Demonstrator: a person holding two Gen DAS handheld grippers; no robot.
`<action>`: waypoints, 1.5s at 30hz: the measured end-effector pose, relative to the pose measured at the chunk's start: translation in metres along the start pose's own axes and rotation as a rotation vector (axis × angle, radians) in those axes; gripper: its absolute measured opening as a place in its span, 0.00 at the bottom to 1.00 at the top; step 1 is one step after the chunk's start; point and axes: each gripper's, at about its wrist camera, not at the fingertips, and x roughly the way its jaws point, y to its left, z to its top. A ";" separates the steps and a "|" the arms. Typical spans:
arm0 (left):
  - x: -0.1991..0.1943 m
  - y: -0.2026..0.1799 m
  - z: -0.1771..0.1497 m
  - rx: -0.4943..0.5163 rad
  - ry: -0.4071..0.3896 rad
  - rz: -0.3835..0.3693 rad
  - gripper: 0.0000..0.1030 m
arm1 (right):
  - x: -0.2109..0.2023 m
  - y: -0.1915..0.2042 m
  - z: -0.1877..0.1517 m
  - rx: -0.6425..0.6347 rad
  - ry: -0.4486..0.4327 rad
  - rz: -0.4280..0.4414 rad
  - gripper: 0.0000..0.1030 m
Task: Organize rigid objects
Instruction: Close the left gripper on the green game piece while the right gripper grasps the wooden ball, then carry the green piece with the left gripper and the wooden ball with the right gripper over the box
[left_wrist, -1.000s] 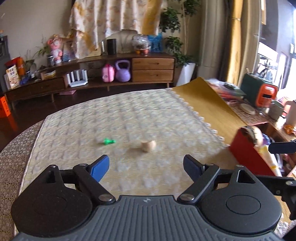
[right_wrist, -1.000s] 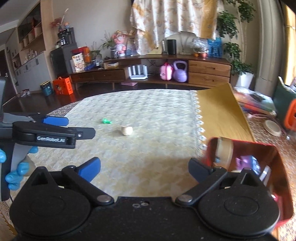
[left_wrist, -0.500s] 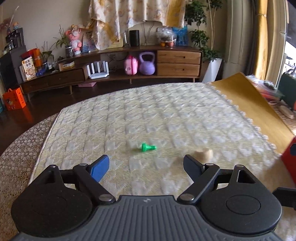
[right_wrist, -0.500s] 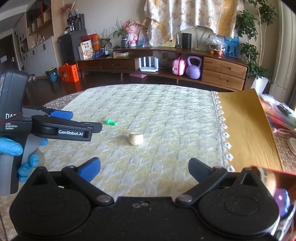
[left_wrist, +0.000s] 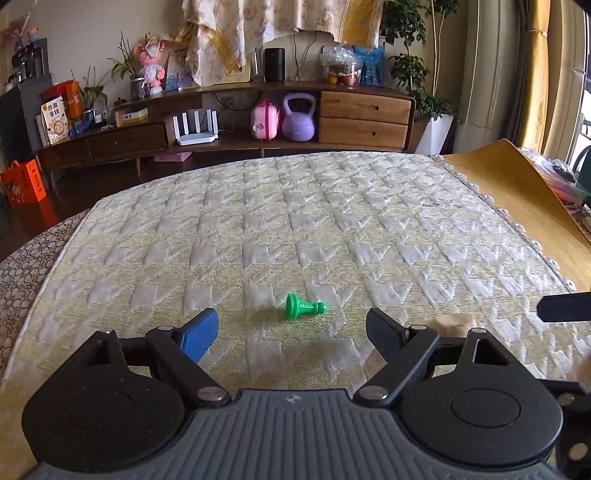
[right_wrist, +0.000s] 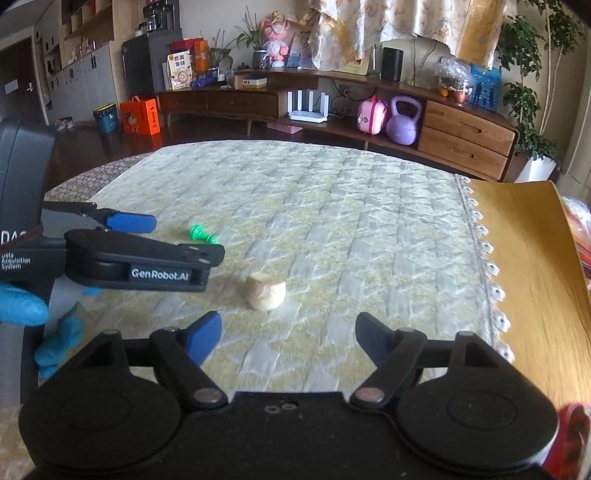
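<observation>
A small green pawn-shaped piece (left_wrist: 303, 306) lies on its side on the quilted cloth, just ahead of my left gripper (left_wrist: 291, 330), which is open and empty. A beige rounded lump (right_wrist: 266, 290) rests a little ahead of my right gripper (right_wrist: 286, 332); its jaws are closing with nothing between them. In the right wrist view the green piece (right_wrist: 201, 234) lies beyond the left gripper (right_wrist: 177, 240), held by a blue-gloved hand (right_wrist: 26, 306). In the left wrist view the beige lump (left_wrist: 453, 324) shows partly behind the right finger.
The quilted cloth (left_wrist: 295, 229) covers a round table; a yellow mat (right_wrist: 532, 266) lies along its right side. A red container edge (right_wrist: 570, 435) shows at the lower right. A wooden sideboard (left_wrist: 258, 122) with a purple kettlebell stands beyond the table.
Both grippers have swung left and lowered toward the cloth. The green piece now sits between the left fingers' line and the beige lump ahead of the right. The right jaws have narrowed. The red container has slid out of view.
</observation>
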 end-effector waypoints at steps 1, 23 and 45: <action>0.002 0.000 0.000 0.007 -0.002 0.001 0.85 | 0.004 0.001 0.002 -0.006 0.002 0.002 0.73; 0.008 -0.021 0.003 0.062 -0.029 -0.032 0.31 | 0.035 0.011 0.013 -0.009 0.020 0.017 0.32; -0.048 -0.024 0.000 0.011 0.021 -0.046 0.24 | -0.032 0.017 -0.004 0.004 -0.007 0.020 0.28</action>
